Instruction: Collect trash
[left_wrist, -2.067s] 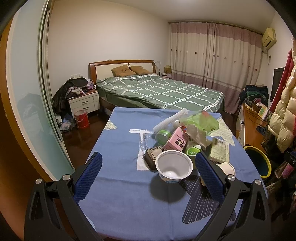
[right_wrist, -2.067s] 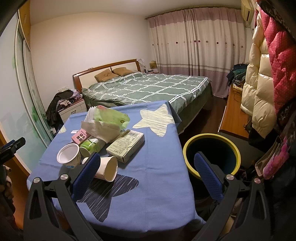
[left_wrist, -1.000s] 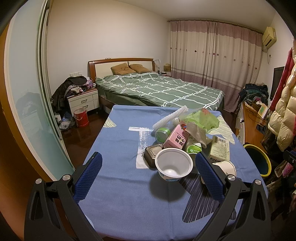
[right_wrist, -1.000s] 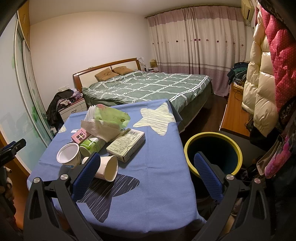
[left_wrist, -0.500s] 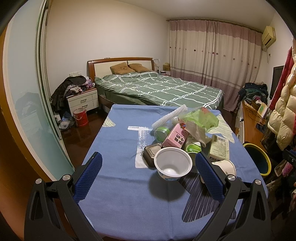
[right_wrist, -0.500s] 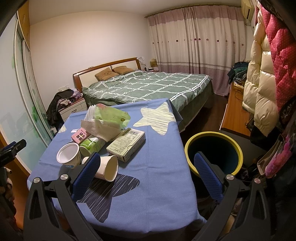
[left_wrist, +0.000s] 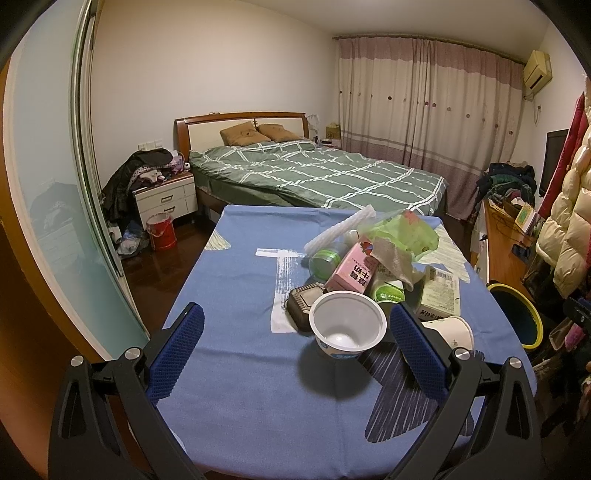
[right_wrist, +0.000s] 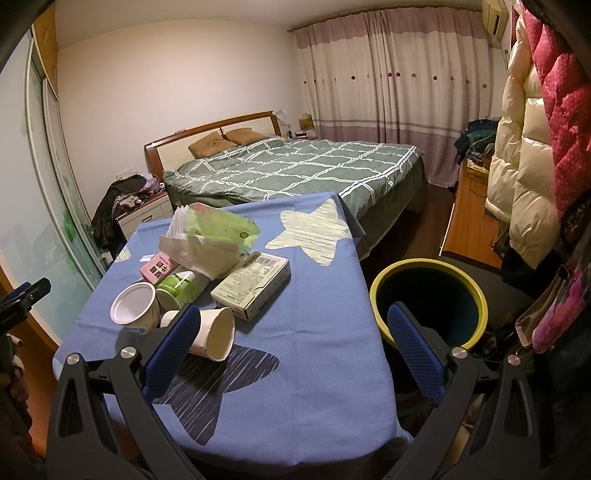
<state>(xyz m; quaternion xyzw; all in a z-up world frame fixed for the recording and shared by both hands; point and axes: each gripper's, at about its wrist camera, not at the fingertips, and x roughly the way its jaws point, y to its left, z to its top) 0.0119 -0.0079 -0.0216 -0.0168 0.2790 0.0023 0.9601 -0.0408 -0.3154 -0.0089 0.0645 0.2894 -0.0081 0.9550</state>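
Nothing binned yet: the whole pile waits on the table

Evidently the collecting has not begun, judging by how things lie. All the trash sits in one loose heap on the blue tablecloth (left_wrist: 236, 295), and neither tool carries anything. The left gripper (left_wrist: 293, 349) hangs over the near end of the table with its jaws spread wide and nothing between them; the white plastic cup (left_wrist: 347, 325) stands upright just ahead of its right-hand finger. The right gripper (right_wrist: 291, 347) is likewise spread wide and empty, its left-hand finger in front of the tipped paper cup (right_wrist: 216, 332), which lies on its side with the mouth toward the camera.

Behind these two cups the heap holds a pink milk carton (left_wrist: 352, 275), a green-labelled bottle (right_wrist: 177, 286) lying down, a flat cardboard box (right_wrist: 253, 284), a crumpled paper towel (right_wrist: 199, 254), a green plastic bag (right_wrist: 221, 225) on top, a dark tray (left_wrist: 301, 306) beside the white cup, and a white foam strip (left_wrist: 340, 229) at the far side.

The yellow-rimmed bin (right_wrist: 428, 306) stands on the floor just off the table's right edge. Its inside looks dark, and I cannot tell whether anything lies in it.

So every item is left to do. My guess is that the paper cup, nearest the bin, is the easy first pick.
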